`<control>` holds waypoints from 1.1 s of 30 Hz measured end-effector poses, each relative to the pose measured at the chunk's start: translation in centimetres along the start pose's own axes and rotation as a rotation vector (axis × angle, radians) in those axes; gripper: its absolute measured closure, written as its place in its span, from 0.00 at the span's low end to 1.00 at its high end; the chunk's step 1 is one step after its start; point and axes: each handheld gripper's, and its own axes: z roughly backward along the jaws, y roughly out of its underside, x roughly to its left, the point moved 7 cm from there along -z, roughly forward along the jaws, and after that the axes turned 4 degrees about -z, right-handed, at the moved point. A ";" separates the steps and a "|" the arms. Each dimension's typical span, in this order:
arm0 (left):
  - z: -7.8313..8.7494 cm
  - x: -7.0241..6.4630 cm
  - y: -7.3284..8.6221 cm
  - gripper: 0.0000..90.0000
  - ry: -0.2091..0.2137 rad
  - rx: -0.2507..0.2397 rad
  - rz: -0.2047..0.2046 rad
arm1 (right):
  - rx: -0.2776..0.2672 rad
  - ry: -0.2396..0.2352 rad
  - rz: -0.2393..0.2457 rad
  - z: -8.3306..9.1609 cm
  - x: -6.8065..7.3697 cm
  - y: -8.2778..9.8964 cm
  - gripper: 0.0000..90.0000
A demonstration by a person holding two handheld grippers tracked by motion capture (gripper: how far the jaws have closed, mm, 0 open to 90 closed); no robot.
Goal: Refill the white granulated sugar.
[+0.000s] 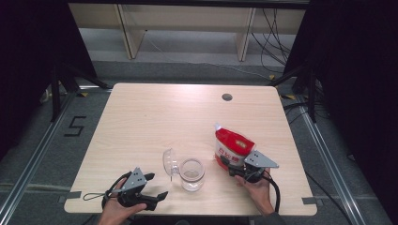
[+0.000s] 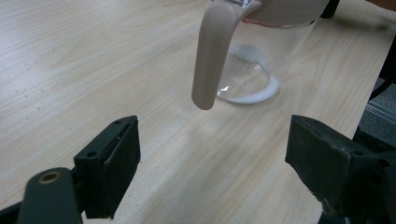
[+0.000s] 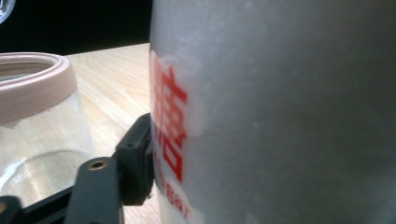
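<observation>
Right gripper view: far finger hidden behind the sugar bag (image 3: 280, 107); bag cut off at top, right and bottom edges, its red print only partly readable. Glass jar (image 3: 32, 135) cropped at the left edge. Left gripper view: jar (image 2: 252, 79) cut off at the top, handle blurred. High view: hands cropped at the bottom edge, jar contents too small to tell.

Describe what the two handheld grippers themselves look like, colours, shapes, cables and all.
Both the left gripper and right gripper are black, each topped by a grey three-cornered plate and trailing a black cable. In the left gripper view the jaws end in blocky black pads, with a round rivet hole in one arm.
</observation>
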 end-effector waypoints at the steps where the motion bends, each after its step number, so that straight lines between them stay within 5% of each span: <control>1: 0.0 0.0 0.0 0.19 0.000 0.000 0.000 | 0.000 0.000 0.000 0.0 0.0 0.0 0.44; 3: 0.0 0.0 0.0 0.19 -0.001 0.003 -0.001 | -0.015 -0.021 0.038 -0.2 -0.1 -0.1 0.45; 4: 0.0 0.0 0.0 0.19 0.001 0.001 -0.001 | -0.015 0.007 0.038 -0.2 -0.1 -0.2 0.45; 9: 0.0 0.0 -0.1 0.19 0.002 -0.014 0.005 | 0.025 0.003 0.044 0.1 0.4 -0.3 0.47; 12: 0.2 0.1 -0.2 0.19 -0.005 -0.013 0.012 | 0.047 0.001 0.093 0.3 0.6 -0.5 0.48; 14: 0.3 0.4 -0.1 0.19 -0.009 -0.006 0.006 | 0.068 0.031 0.176 0.7 0.9 -0.8 0.49; 21: 0.2 0.3 -0.2 0.19 -0.009 -0.009 0.001 | 0.132 0.071 0.331 2.2 1.8 -1.3 0.50; 27: 0.3 0.5 -0.2 0.19 -0.014 -0.012 0.000 | 0.109 0.124 0.447 3.2 2.1 -3.0 0.50; 28: 0.3 0.4 -0.1 0.19 -0.015 -0.005 0.008 | 0.121 0.137 0.508 3.7 2.5 -3.3 0.50; 33: 0.3 0.5 -0.1 0.19 -0.010 -0.002 -0.014 | 0.143 0.135 0.611 4.5 3.8 -3.8 0.50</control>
